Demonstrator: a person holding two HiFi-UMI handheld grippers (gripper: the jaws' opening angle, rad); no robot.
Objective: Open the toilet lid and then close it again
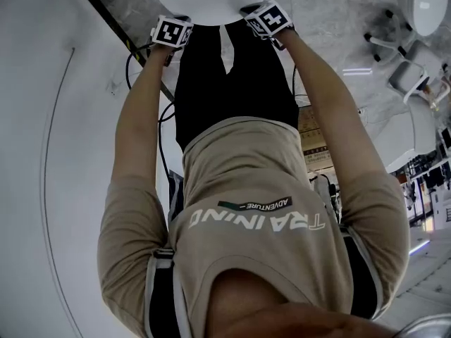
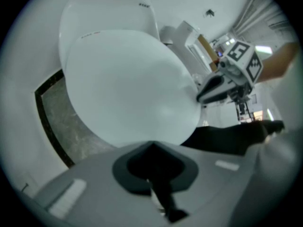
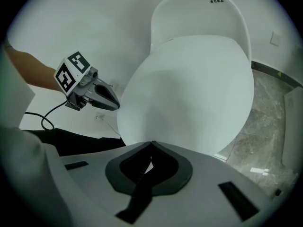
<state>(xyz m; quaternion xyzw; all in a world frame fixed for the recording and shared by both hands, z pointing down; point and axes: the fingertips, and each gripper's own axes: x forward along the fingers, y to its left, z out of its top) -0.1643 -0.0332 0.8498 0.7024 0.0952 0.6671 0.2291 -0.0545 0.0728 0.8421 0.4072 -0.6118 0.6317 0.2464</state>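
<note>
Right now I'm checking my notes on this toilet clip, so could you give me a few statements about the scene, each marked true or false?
1. The left tool and the right tool sit at opposite sides of the toilet lid. True.
2. The toilet lid is black. False: it is white.
3. Both tools have their jaws together. True.
4. The right tool grips a cloth. False: nothing is between its jaws.
5. The floor is made of wooden planks. False: it is grey and marbled, like stone tile.
</note>
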